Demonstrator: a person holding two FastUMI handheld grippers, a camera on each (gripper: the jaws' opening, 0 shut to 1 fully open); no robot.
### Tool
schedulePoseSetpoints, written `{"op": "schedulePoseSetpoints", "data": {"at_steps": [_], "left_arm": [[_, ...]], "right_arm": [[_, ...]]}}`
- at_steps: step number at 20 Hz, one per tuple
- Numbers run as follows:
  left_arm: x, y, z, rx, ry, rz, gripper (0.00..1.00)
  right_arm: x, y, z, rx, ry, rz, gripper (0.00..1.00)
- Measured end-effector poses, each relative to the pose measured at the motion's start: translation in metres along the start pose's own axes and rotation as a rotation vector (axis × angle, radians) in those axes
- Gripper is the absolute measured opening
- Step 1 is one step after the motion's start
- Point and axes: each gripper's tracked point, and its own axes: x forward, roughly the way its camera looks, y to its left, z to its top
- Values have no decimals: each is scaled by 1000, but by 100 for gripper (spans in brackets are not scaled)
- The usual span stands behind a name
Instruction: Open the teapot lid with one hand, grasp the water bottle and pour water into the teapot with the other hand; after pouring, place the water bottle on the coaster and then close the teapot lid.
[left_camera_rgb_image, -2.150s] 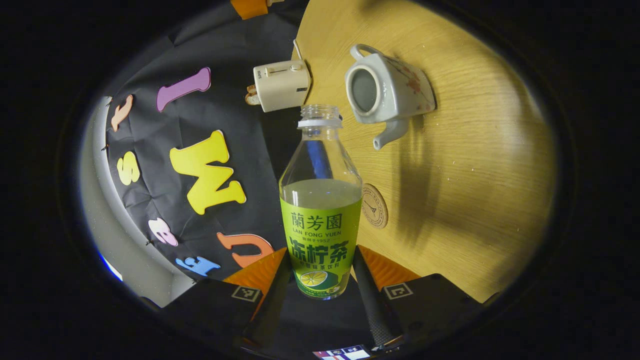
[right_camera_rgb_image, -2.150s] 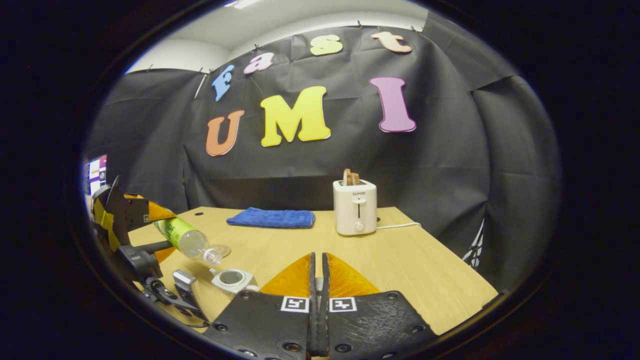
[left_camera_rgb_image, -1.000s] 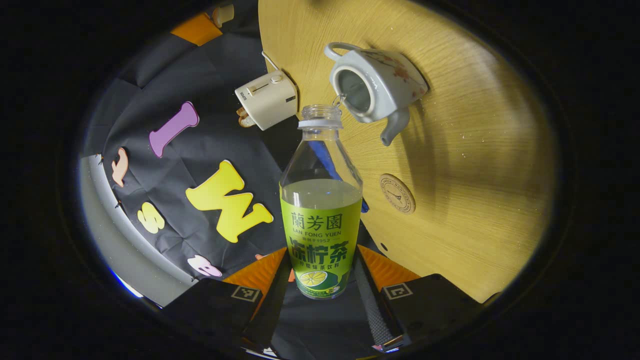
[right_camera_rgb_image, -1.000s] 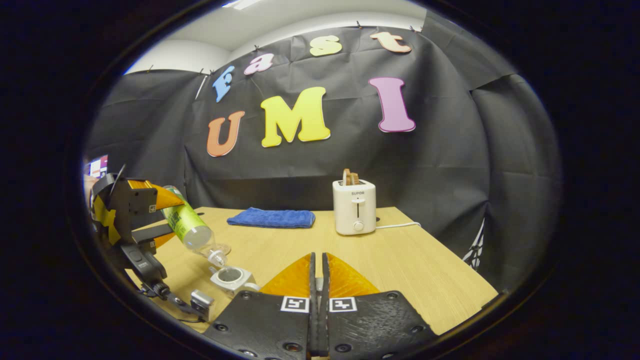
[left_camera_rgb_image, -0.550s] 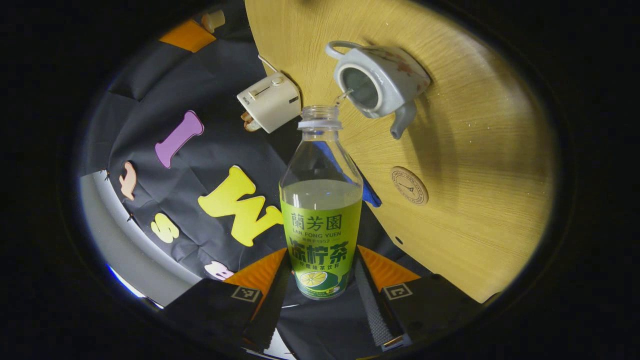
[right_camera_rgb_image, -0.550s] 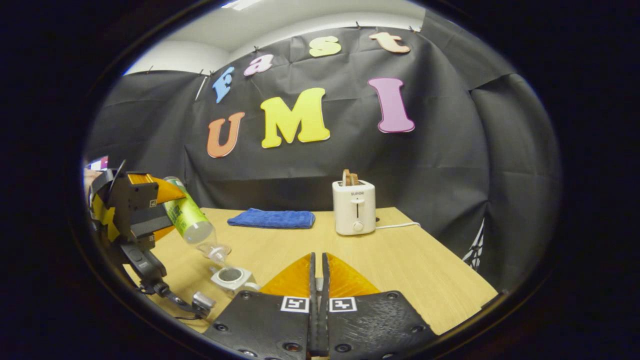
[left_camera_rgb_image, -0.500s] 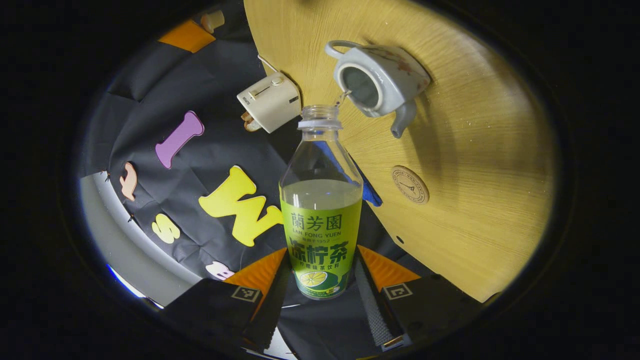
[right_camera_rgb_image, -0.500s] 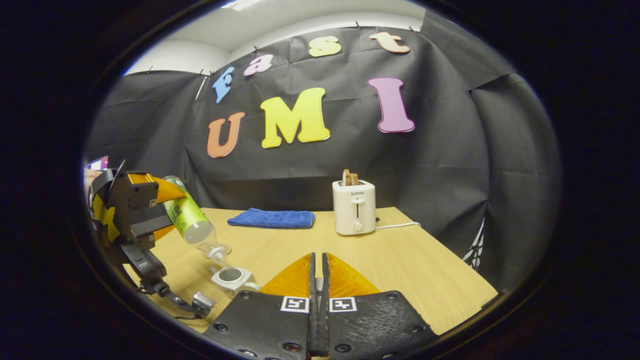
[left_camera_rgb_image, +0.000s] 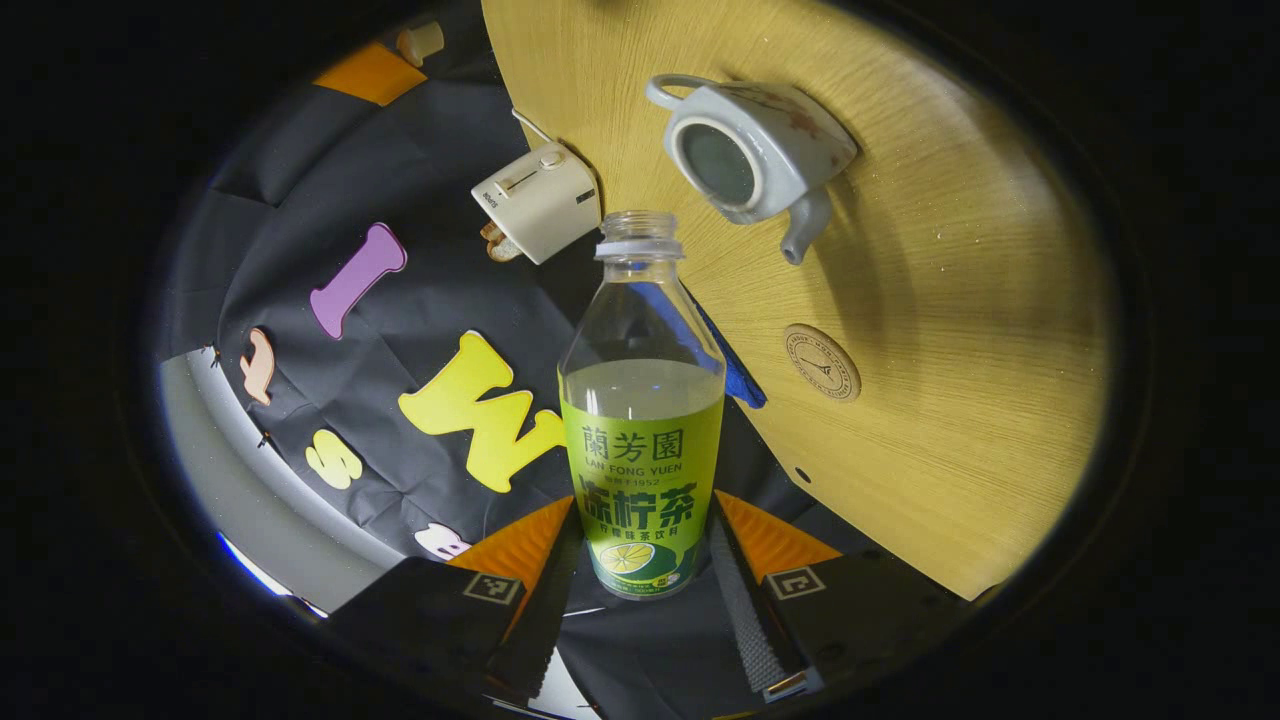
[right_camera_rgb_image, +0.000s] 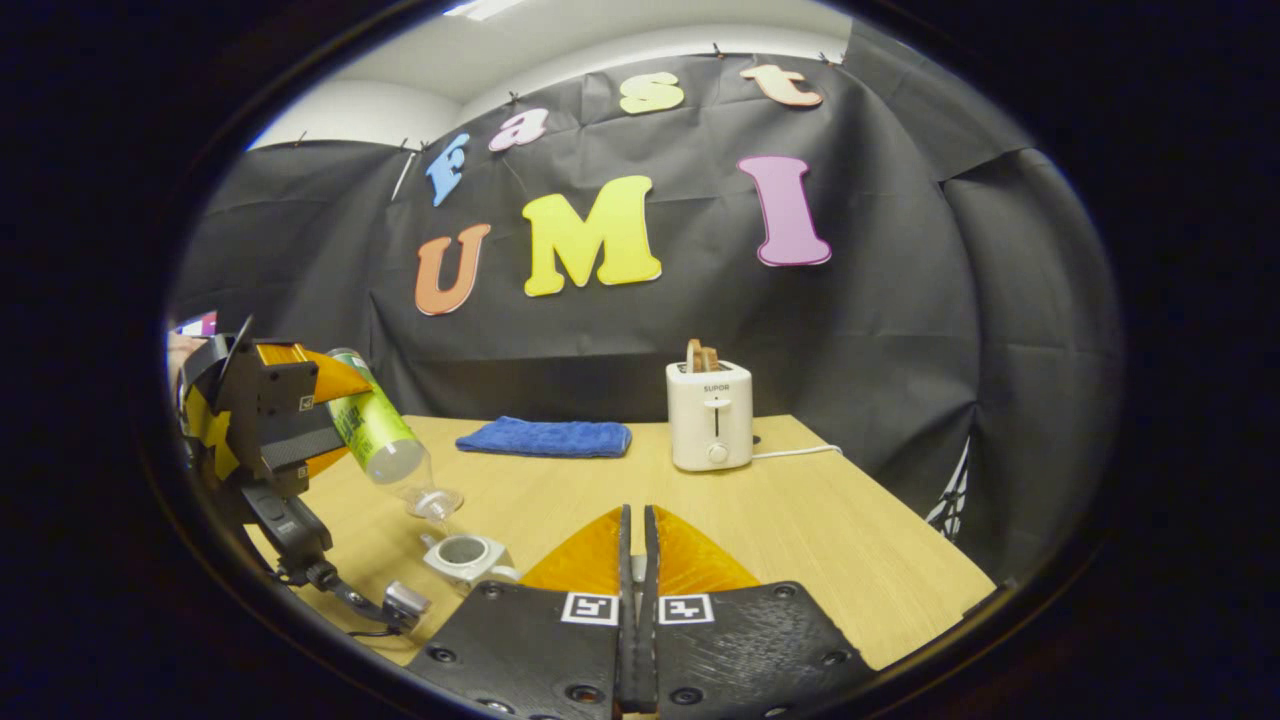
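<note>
Left gripper (left_camera_rgb_image: 640, 560) clenched on the water bottle (left_camera_rgb_image: 642, 400), one finger pressing each side of the lower body, over the green label. Printed writing on this label (characters, a line of Latin letters and a lemon picture), not copied here. Bottle uncapped, with pale liquid standing about at the top edge of the label.

From the right gripper view, bottle tilted with the mouth pointing down, hanging above the table (left_camera_rgb_image: 950, 300) and just beside the teapot (left_camera_rgb_image: 760, 150), not touching it. Teapot standing on the table with the top opening uncovered, dark inside, small flower pattern on the side, spout turned toward the coaster (left_camera_rgb_image: 822, 362). Coaster round, with a printed emblem too small to tell, lying bare on the wood, near the teapot but apart from it.

Right gripper (right_camera_rgb_image: 636, 560) with fingers brought together, only a thin line between them; cannot tell if something is pinched there.

Farther back, a white toaster (right_camera_rgb_image: 709, 429) with bread in the slot and a small brand mark on the front, and a folded blue cloth (right_camera_rgb_image: 544, 438) beside it.
</note>
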Motion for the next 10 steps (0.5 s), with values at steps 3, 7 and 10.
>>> {"op": "schedulePoseSetpoints", "data": {"at_steps": [3,7,10], "left_arm": [[1,0,1,-4,-7,2,74],[3,-5,2,-82,-23,-3,70],[4,-16,5,-216,-47,-27,74]], "right_arm": [[0,1,0,2,2,-1,0],[-2,-2,1,6,0,-3,0],[-2,-4,4,12,-7,-8,0]]}}
